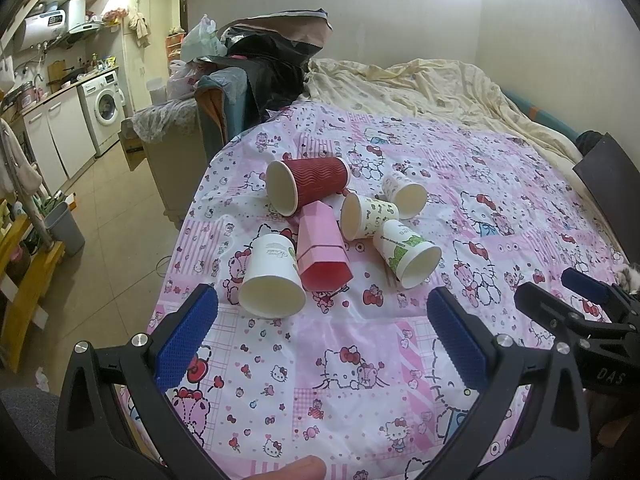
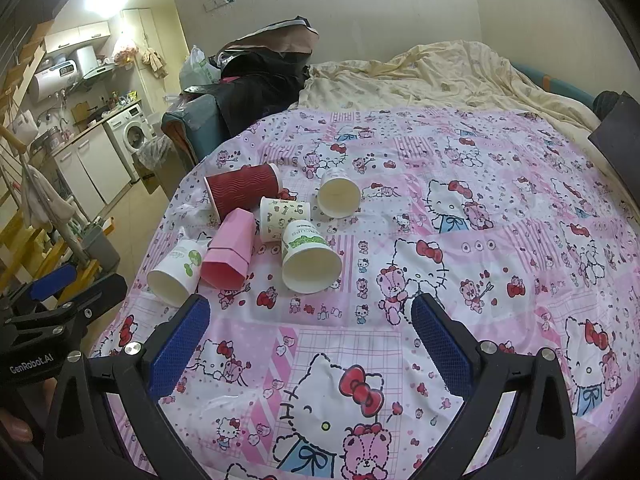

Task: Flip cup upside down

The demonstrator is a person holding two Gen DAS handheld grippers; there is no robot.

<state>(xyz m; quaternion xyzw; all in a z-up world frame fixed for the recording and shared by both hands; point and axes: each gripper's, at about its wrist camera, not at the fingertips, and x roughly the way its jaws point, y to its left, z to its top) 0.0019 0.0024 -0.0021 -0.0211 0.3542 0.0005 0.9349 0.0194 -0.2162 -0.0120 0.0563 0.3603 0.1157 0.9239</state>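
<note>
Six paper cups, all lying on their sides.
Ahead of the open left gripper point(image 1: 322, 334): white leaf-print cup point(image 1: 272, 280), pink faceted cup point(image 1: 323, 250), maroon ribbed cup point(image 1: 306, 186), cream patterned cup point(image 1: 368, 216), green-print cup point(image 1: 406, 252), small white cup point(image 1: 404, 194) farthest.

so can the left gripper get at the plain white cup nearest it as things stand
Probably yes. The left gripper has its jaws open, and the white cup lies on its side just ahead with nothing between them. The pink cup touches its far flank, so closing there may nudge it.
</note>
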